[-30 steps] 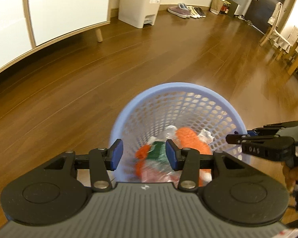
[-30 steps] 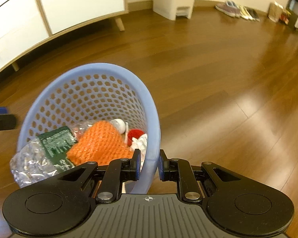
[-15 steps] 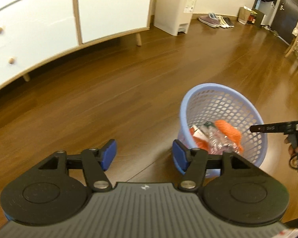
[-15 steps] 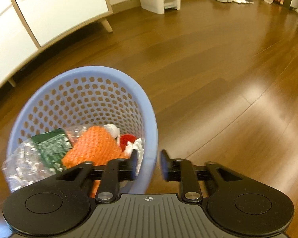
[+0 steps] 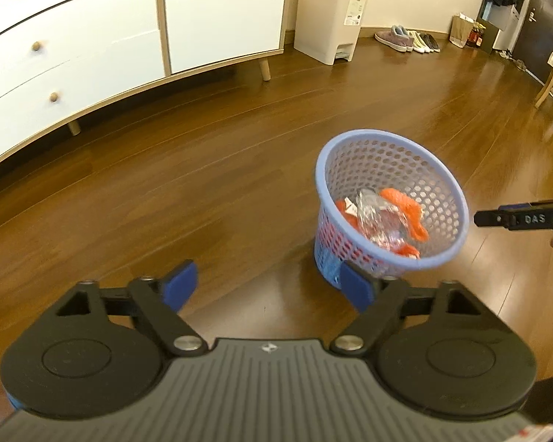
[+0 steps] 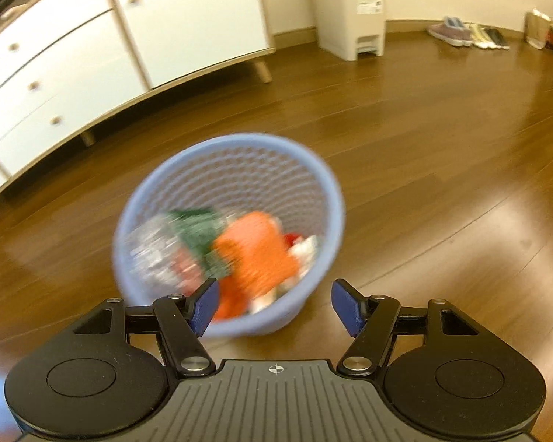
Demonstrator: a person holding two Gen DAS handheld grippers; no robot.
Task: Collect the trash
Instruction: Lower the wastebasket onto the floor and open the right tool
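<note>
Both grippers' jaws gape empty near the trash-filled basket (image 5: 438, 199) on the floor (image 5: 202, 191).

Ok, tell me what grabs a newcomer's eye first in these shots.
The lavender perforated basket stands on the brown wood floor, filled with an orange knit piece, a crushed clear plastic bottle and other scraps. Both the left gripper and right gripper hang open and empty before it. Behind, a white cabinet and a white pedal bin line the wall.

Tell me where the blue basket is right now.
The blue basket stands on the wooden floor, right of centre in the left wrist view, ahead of the open right tongs.
</note>
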